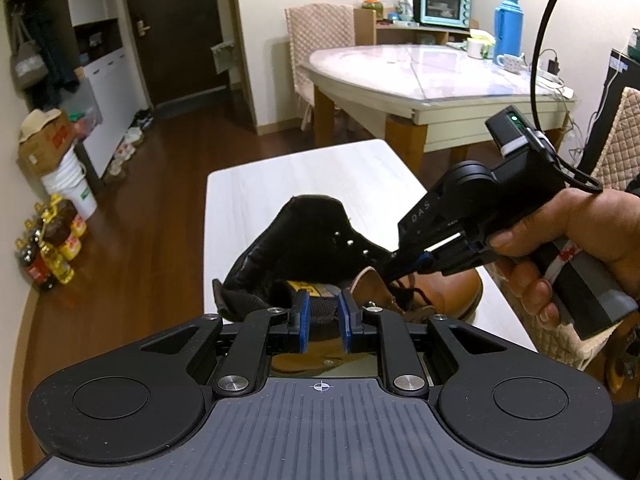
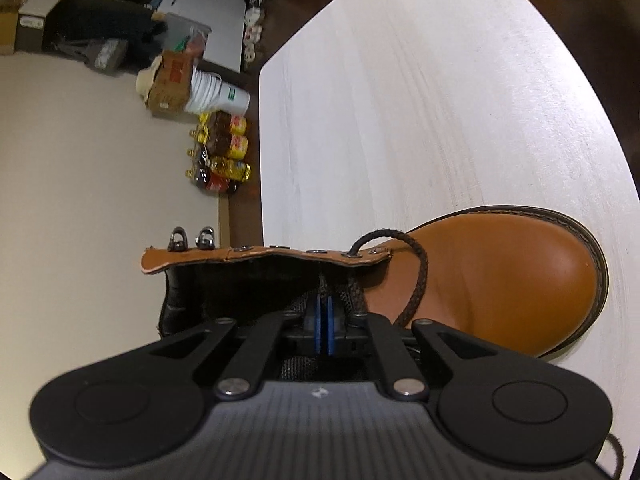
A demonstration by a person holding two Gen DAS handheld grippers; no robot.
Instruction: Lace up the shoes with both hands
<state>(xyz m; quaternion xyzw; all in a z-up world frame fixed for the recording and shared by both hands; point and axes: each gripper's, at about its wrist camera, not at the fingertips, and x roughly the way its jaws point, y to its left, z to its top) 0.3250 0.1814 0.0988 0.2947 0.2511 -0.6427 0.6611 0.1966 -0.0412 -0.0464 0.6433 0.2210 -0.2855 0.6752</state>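
One tan boot (image 2: 500, 280) lies on the white table (image 2: 400, 100), toe away from the person, dark braided lace (image 2: 416, 276) run thru a low eyelet. Left gripper (image 1: 323, 322): blue pads apart, straddling the boot's tongue (image 1: 320, 300), grip can't be judged. Right gripper (image 2: 325, 320): pads together; lace betw. them? Can't tell. Person's hand (image 1: 572, 248) holds its handle. Oil bottles (image 2: 220, 160) on floor nearby.
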